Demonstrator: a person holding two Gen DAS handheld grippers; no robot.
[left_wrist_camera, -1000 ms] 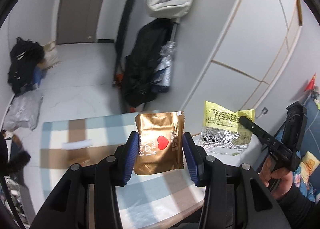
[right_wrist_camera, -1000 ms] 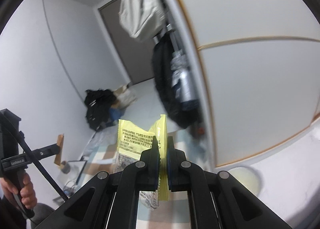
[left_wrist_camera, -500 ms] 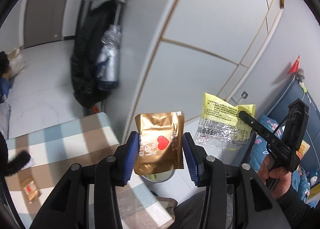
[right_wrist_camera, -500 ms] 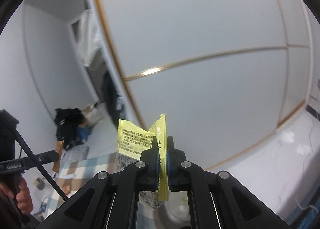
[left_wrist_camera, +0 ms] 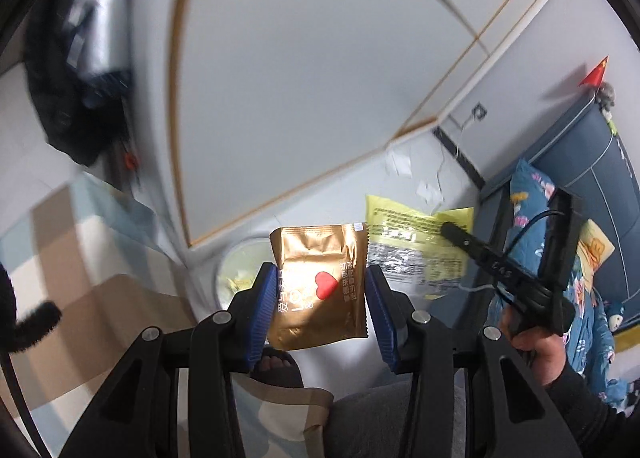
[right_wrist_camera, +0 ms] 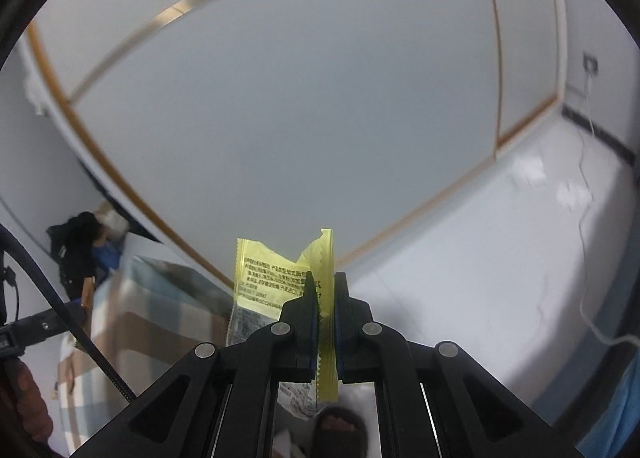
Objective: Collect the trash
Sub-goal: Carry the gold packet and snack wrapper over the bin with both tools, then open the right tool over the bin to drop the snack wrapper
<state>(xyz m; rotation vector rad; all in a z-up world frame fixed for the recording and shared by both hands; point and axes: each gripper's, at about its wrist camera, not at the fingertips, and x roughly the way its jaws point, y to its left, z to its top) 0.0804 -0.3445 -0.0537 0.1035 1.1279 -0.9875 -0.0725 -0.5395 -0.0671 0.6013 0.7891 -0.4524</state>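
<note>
The left tool (left_wrist_camera: 320, 298) holds a gold snack packet (left_wrist_camera: 318, 286) with a red heart printed on it, its blue ribbed pads (left_wrist_camera: 266, 302) pressed against the packet's left and right edges, so the packet stands upright and faces the camera between them. Just behind and to the left of the packet, low on the white floor (left_wrist_camera: 400, 186), sits a round trash bin (left_wrist_camera: 240, 266) with pale yellowish contents showing inside; it stands close to the foot of the white wardrobe doors (left_wrist_camera: 300, 78) with thin wooden trim. To the right, the right tool (left_wrist_camera: 452, 230) pinches a yellow wrapper (left_wrist_camera: 412, 242) with black print and a clear lower part; the person's right hand (left_wrist_camera: 536, 342) grips its handle. Far right is a blue bed with flowered bedding (left_wrist_camera: 532, 194).

From the right wrist view, the right tool (right_wrist_camera: 322, 298) is closed narrow on the wrapper's (right_wrist_camera: 260, 278) serrated edge, the rest of the wrapper hanging to the left of the fingers. A checked cloth covers the desk (right_wrist_camera: 160, 298) at lower left, and a foot in a dark slipper (right_wrist_camera: 340, 430) shows below the tool. A white cable (right_wrist_camera: 588, 218) trails down the floor at right.
</note>
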